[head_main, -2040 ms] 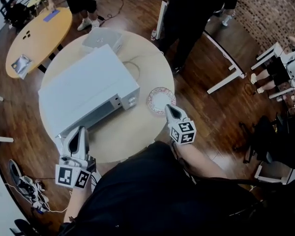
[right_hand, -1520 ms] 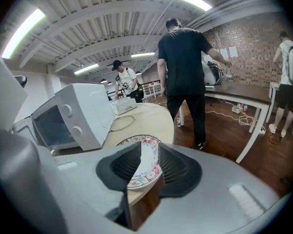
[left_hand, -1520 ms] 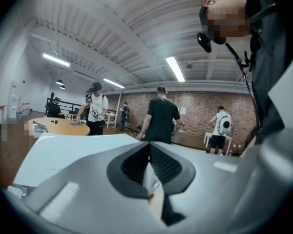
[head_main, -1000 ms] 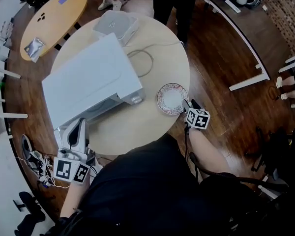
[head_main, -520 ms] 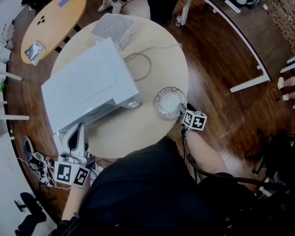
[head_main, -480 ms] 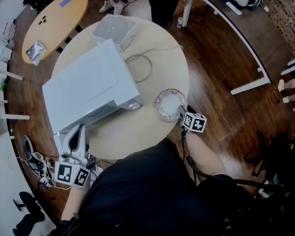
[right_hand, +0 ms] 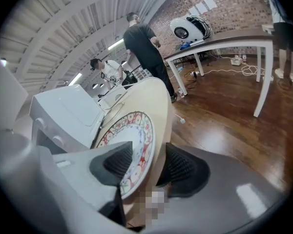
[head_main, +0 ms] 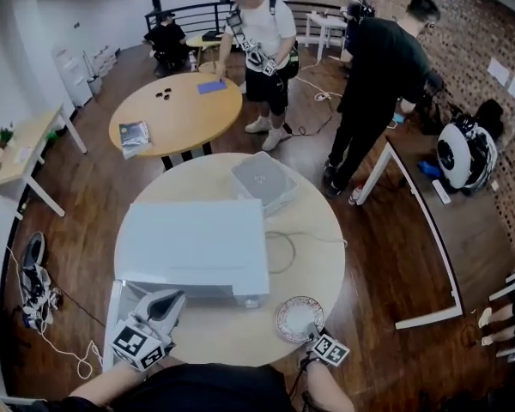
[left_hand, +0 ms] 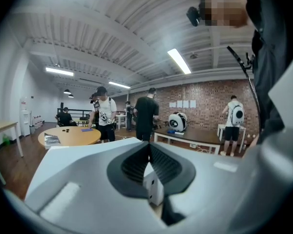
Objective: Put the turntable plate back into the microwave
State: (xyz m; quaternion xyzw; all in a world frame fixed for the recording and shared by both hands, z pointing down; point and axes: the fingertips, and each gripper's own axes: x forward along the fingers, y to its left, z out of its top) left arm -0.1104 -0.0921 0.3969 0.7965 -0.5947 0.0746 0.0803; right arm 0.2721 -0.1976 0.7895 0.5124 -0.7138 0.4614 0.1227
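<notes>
The patterned plate (head_main: 298, 318) lies flat near the front right edge of the round table (head_main: 318, 230). My right gripper (head_main: 313, 336) is open at the plate's near rim. In the right gripper view the plate (right_hand: 129, 143) sits between the two jaws, one above it and the other beside the table edge, with the right gripper (right_hand: 149, 149) not clamped on it. The white microwave (head_main: 193, 247) stands left of the plate, and its door (head_main: 120, 307) seems swung out at the front left. My left gripper (head_main: 165, 303) is shut and empty beside that door, as the left gripper (left_hand: 147, 147) view also shows.
A small white box (head_main: 264, 181) and a looped cable (head_main: 283, 249) lie behind the microwave. Another round table (head_main: 176, 114) stands farther back, with people standing near it. A white-legged desk (head_main: 421, 230) is to the right, and shoes (head_main: 30, 281) lie on the floor at left.
The head view has tilted up to show the room. My right gripper moved to the plate's near rim and stays there. The left gripper stays by the microwave's front left.
</notes>
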